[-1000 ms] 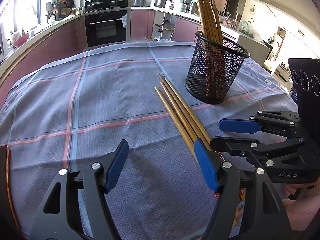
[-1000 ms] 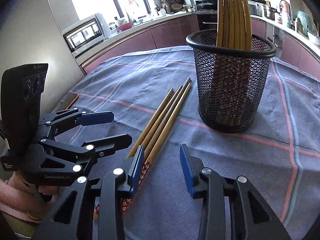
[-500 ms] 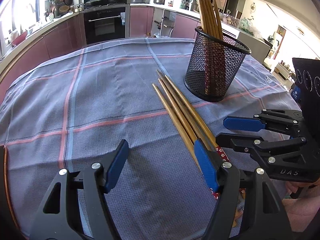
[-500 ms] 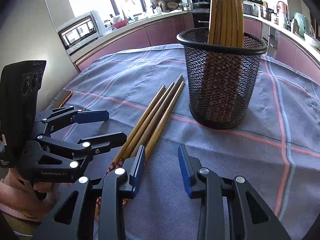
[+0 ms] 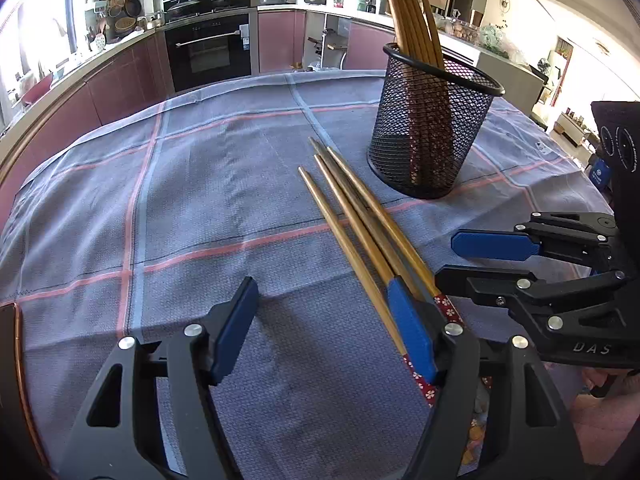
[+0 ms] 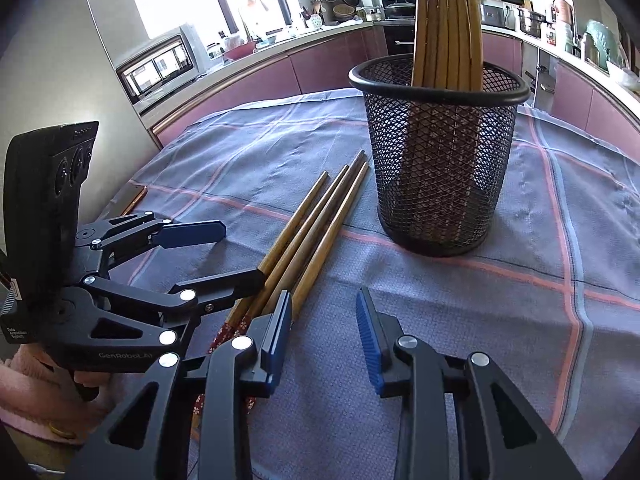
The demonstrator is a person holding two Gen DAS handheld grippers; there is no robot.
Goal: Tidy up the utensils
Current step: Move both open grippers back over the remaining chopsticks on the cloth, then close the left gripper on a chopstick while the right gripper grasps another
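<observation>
Three wooden chopsticks point(image 5: 352, 216) with red patterned handle ends lie side by side on the blue plaid cloth; they also show in the right wrist view point(image 6: 316, 228). A black mesh holder point(image 5: 432, 136) stands upright beyond them with several chopsticks in it, also in the right wrist view point(image 6: 440, 152). My left gripper point(image 5: 320, 320) is open and empty, low over the cloth, its right finger beside the chopstick handles. My right gripper point(image 6: 324, 320) is open and empty, just right of the handles. Each gripper shows in the other's view.
The blue plaid cloth point(image 5: 192, 184) covers the round table; its copper rim point(image 6: 134, 200) shows at the left. Kitchen counters, an oven point(image 5: 208, 48) and pink cabinets stand behind. A microwave point(image 6: 160, 68) sits on the counter at left.
Both grippers have drawn back slightly toward the near table edge, so the holder and chopsticks look a little farther away. Both stayed open. The chopsticks have not moved.
</observation>
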